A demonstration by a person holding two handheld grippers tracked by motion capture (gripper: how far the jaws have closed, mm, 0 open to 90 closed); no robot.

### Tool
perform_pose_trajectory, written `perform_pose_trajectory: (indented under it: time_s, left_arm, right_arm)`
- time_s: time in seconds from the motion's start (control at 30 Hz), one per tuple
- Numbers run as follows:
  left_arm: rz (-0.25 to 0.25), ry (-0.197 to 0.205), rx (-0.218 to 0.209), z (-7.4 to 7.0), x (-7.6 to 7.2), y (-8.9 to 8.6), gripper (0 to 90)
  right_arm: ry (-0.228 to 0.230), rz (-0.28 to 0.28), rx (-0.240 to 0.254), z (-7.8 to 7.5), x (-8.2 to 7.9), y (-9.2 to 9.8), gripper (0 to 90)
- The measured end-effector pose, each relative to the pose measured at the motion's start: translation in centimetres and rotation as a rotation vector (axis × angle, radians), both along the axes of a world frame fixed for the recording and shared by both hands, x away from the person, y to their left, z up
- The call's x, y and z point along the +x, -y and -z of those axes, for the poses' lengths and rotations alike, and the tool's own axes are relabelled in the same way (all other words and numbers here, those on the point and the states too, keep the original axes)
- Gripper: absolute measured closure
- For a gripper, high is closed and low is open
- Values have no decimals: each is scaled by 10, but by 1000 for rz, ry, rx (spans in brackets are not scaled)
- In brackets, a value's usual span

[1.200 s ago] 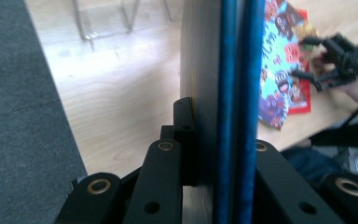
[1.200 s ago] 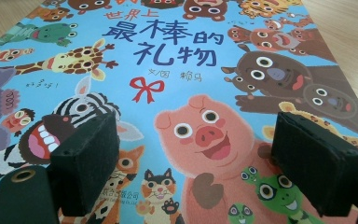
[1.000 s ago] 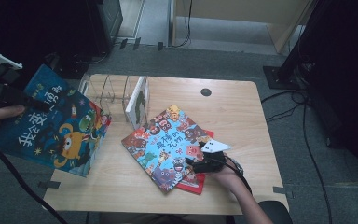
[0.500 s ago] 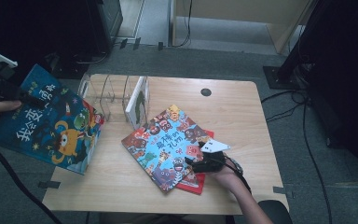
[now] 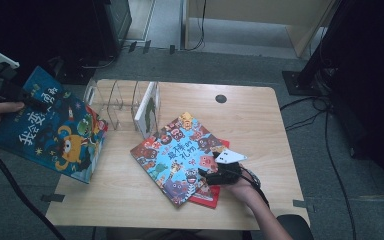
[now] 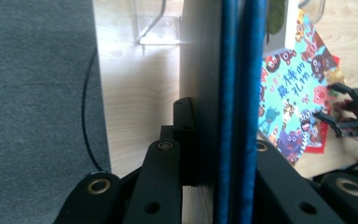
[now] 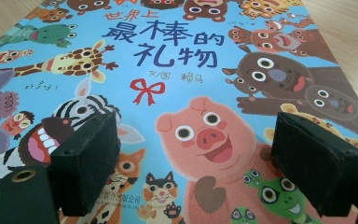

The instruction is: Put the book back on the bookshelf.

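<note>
Our left gripper (image 5: pixel 10 92) has its fingers pinching the edge of a dark blue picture book with a cartoon monster cover (image 5: pixel 50 130), held tilted over the left edge of the light wooden table (image 5: pixel 260 115). Our right gripper (image 5: pixel 219 176) rests with fingers spread over a light blue animal-cover picture book (image 5: pixel 177 150) lying flat beside the clear plastic book rack (image 5: pixel 115 102)

Desk (image 5: pixel 260 115): divider rack (image 5: pixel 115 102) at the far left corner, one upright book (image 5: pixel 147 107) in its right end. Animal picture book (image 5: pixel 180 155) lies mid-desk, on a second book (image 5: pixel 211 192) beneath its near right corner. Large book (image 5: pixel 50 127) off the left edge, in the left tool (image 5: pixel 17 95).
</note>
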State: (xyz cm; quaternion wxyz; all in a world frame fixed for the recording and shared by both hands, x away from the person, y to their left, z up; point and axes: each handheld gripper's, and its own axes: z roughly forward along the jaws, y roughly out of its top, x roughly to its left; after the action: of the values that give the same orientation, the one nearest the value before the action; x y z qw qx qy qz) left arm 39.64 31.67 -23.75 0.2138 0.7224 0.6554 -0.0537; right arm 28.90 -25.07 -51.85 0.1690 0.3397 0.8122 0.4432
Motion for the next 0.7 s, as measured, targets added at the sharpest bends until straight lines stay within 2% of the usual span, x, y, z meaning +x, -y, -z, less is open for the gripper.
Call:
perform_pose_trajectory:
  time_s: [0.1,0.2,0.4,0.7]
  left_arm:
    - [-13,24,-16,-1,3,-2,838]
    - [-28,24,-38,0,9,-3,839]
    - [-40,10,-19,0,25,1,836]
    - [-58,10,-32,3,47,9,838]
  right_arm:
    - [1,-1,0,0,0,0,150]
    - [1,-1,0,0,0,0,152]
    - [3,-3,2,0,0,-1,153]
    - [3,-3,5,0,0,-1,159]
